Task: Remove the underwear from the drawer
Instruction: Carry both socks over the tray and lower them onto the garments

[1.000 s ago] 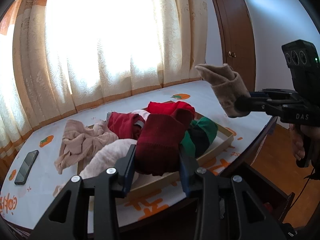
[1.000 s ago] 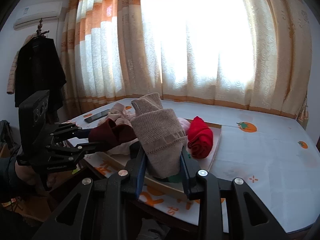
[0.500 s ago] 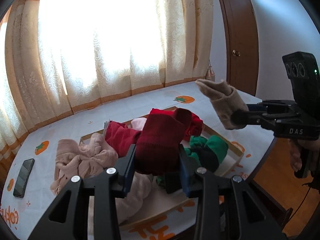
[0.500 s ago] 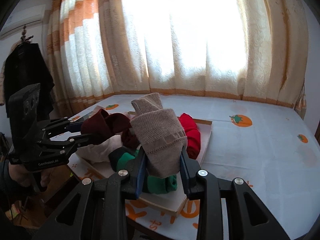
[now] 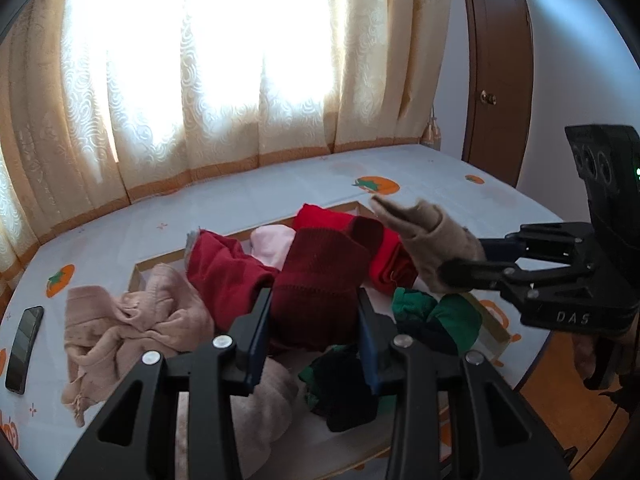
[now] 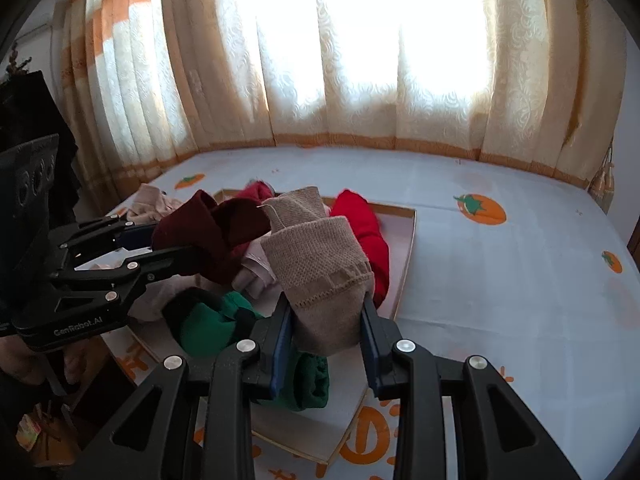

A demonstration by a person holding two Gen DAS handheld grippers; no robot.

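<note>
My left gripper (image 5: 312,312) is shut on a dark maroon knitted garment (image 5: 320,276), held above a shallow wooden tray (image 5: 140,276) on the table. It shows from the side in the right wrist view (image 6: 176,256) with the maroon piece (image 6: 208,228). My right gripper (image 6: 326,320) is shut on a beige knitted garment (image 6: 320,264), also over the tray (image 6: 408,248); it shows in the left wrist view (image 5: 460,270) with the beige piece (image 5: 428,236). Bright red (image 5: 392,260), dark red (image 5: 224,276), green (image 5: 444,316) and pink (image 5: 272,240) clothes lie in the tray.
A crumpled pale pink garment (image 5: 128,328) lies at the tray's left edge. A black phone (image 5: 24,344) lies on the white tablecloth with orange prints (image 6: 500,280). Curtains (image 5: 200,80) hang behind the table. A brown door (image 5: 496,80) stands at the right.
Both grippers have moved forward and lower over the tray, each still holding its garment. The tray and clothes now sit closer and lower in both views.
</note>
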